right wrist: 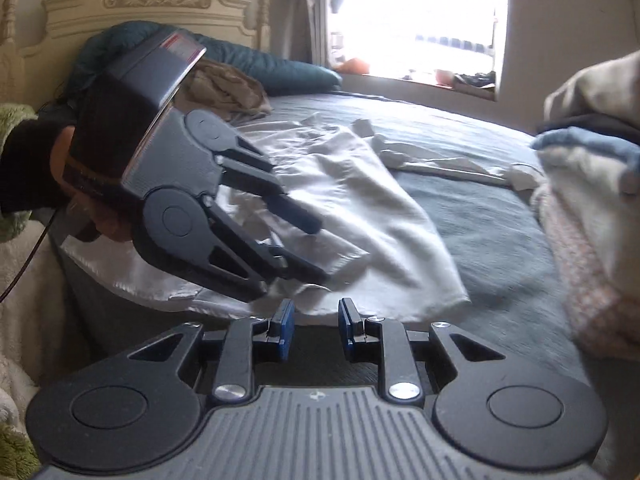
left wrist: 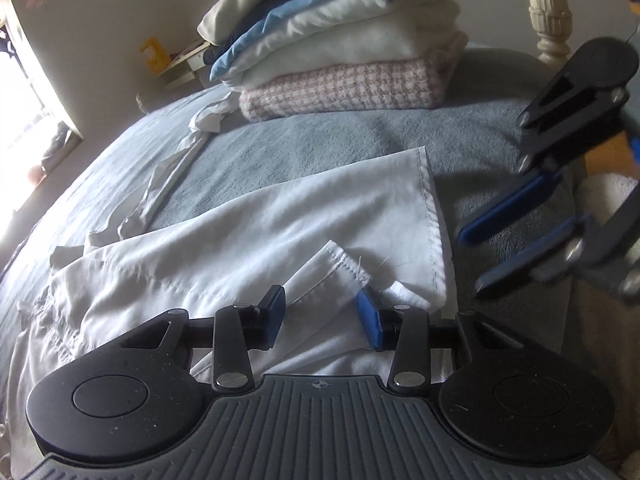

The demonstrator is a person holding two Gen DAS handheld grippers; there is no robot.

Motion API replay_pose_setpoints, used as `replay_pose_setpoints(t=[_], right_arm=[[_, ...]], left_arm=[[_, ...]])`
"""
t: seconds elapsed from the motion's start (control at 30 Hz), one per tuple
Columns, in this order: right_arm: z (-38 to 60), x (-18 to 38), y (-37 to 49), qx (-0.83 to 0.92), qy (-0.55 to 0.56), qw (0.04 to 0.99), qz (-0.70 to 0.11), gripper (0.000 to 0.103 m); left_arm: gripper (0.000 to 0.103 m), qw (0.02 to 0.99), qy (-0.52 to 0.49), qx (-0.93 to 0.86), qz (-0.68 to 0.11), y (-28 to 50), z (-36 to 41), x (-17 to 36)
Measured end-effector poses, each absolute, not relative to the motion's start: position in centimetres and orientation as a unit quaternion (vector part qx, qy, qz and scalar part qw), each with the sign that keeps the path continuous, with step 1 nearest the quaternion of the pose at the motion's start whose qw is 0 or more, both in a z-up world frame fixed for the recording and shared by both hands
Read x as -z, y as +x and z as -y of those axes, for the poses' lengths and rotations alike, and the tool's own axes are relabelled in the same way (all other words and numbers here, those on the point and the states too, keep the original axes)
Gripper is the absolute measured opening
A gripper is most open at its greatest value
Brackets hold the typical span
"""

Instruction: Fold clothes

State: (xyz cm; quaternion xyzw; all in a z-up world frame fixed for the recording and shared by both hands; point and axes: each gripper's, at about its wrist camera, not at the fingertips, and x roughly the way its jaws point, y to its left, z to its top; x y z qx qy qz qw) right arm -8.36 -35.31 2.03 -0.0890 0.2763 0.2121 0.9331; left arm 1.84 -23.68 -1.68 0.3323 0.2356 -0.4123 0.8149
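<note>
A white garment (left wrist: 248, 216) is lying spread out and wrinkled on the bed (left wrist: 320, 136), not folded yet. A stack of folded clothes (left wrist: 340, 52) is sitting behind it, so some of the work is looking done. The left hand-held gripper (left wrist: 320, 312) is hovering low over a hemmed corner, its jaws partly open with cloth lying between them but not pinched. The right hand-held gripper (right wrist: 316, 320) is waiting near the garment's edge, open a little and holding nothing
</note>
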Motion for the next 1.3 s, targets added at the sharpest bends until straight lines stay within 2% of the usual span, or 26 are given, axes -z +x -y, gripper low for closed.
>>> replay_pose_setpoints(t=[0.1,0.17,0.27,0.47,0.77,1.0,1.2,1.3], right_arm=[[35.0,-1.6,-7.7,-0.22,-0.087,0.931,-0.28,0.025],[35.1,-1.4,-7.4,-0.218,-0.078,0.931,-0.282,0.025],[35.7,-1.2,-6.9,-0.217,-0.057,0.932,-0.285,0.025],[35.8,-0.9,-6.6,-0.226,-0.034,0.931,-0.284,0.026],[36.1,-1.3,-6.2,-0.206,-0.031,0.938,-0.278,0.027],[36.2,-3.0,-4.9,-0.188,-0.088,0.946,-0.25,0.027],[39.0,-5.0,-5.5,-0.257,-0.022,0.939,-0.226,0.028],[38.3,-4.7,-5.3,-0.225,-0.076,0.944,-0.231,0.028]], left_arm=[[0.029,0.806,0.33,0.429,-0.239,2.2,23.6,1.7],[0.018,0.798,0.324,0.444,-0.245,2.5,23.6,1.6],[0.01,0.793,0.309,0.46,-0.253,3.1,23.4,1.5],[0.001,0.794,0.261,0.482,-0.264,3.8,22.2,0.7],[0.0,0.803,0.219,0.488,-0.262,3.8,19.7,-1.1],[0.002,0.811,0.217,0.477,-0.262,3.7,19.3,-0.2],[0.006,0.801,0.201,0.501,-0.259,2.5,19.2,0.3],[0.009,0.794,0.2,0.509,-0.266,2.1,19.4,0.9]])
